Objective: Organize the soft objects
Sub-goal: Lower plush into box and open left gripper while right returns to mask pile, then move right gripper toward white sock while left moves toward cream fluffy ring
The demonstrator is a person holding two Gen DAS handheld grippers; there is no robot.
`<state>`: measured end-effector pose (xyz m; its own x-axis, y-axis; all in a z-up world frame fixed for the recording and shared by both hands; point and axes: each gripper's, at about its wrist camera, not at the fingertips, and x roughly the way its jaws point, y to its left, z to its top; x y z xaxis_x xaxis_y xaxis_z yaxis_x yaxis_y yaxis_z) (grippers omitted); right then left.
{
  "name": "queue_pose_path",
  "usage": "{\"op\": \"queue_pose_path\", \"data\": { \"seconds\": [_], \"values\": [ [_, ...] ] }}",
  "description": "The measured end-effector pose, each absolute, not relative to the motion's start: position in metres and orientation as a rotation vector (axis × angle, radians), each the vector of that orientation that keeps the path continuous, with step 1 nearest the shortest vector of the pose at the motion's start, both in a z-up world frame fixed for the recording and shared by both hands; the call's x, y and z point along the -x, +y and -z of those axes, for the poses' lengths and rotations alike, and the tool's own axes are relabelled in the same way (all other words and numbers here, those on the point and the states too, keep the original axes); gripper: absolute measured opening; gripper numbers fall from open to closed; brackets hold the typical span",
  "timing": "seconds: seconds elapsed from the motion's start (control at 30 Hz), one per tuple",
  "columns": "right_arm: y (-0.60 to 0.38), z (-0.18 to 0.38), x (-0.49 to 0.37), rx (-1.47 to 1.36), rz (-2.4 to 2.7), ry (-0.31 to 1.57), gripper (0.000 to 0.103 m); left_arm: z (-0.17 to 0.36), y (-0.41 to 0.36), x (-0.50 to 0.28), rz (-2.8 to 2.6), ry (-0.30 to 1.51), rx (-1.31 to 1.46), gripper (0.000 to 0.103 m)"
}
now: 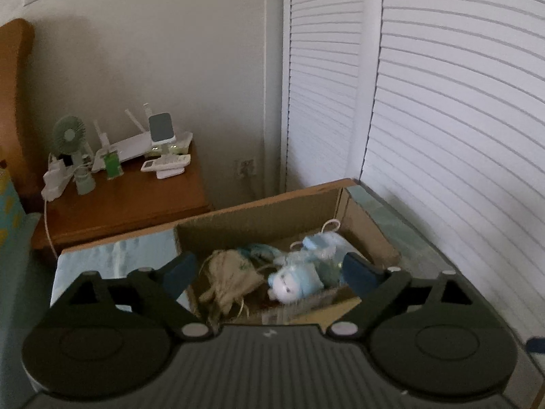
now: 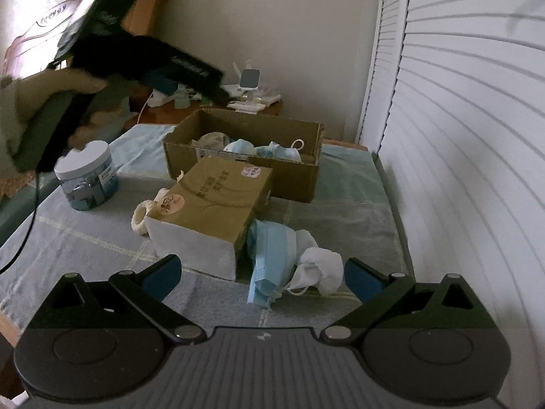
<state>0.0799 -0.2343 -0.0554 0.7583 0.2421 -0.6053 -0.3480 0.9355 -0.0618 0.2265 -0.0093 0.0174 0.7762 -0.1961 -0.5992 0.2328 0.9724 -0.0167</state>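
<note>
My left gripper [image 1: 269, 269]: wide, empty, above the cardboard box [image 1: 259, 211].
My right gripper [image 2: 262, 274]: wide, empty; blue mask [image 2: 269, 255] lies between my fingers.

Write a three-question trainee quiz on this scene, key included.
1. True or false: the left gripper holds a toy.
2. What lies nearest the right gripper: A jar, B masks, C fan?
3. Fill in: the plush lies inside the ____.

Key:
1. False; it is open above the carton.
2. B, the masks; the jar stands far left.
3. Carton.
</note>
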Motion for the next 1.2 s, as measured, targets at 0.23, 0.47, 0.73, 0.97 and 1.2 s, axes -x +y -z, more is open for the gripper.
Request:
{"op": "queue_pose_path", "data": {
  "seconds": [0.23, 0.47, 0.73, 0.97, 1.2],
  "values": [
    [-0.235, 0.057, -0.074, 0.172, -0.318, 0.635, 0.103, -0.017, 0.003, -0.177, 0.216, 0.62, -0.052, 0.096],
    [-0.244, 0.071, -0.075, 0.159, -0.271, 0.678, 0.103, 0.006, 0.009, -0.126, 0.188, 0.64, -0.045, 0.097],
    [-0.259, 0.083, -0.081, 0.119, -0.175, 0.692, 0.103, 0.048, 0.006, -0.1, 0.173, 0.723, -0.059, 0.097],
    [-0.266, 0.086, -0.096, 0.096, -0.106, 0.665, 0.103, 0.076, 0.005, -0.095, 0.174, 0.789, -0.021, 0.097],
    [-0.267, 0.094, -0.124, 0.096, -0.06, 0.654, 0.101, 0.085, 0.002, -0.095, 0.179, 0.809, -0.034, 0.097]
  ]
}}
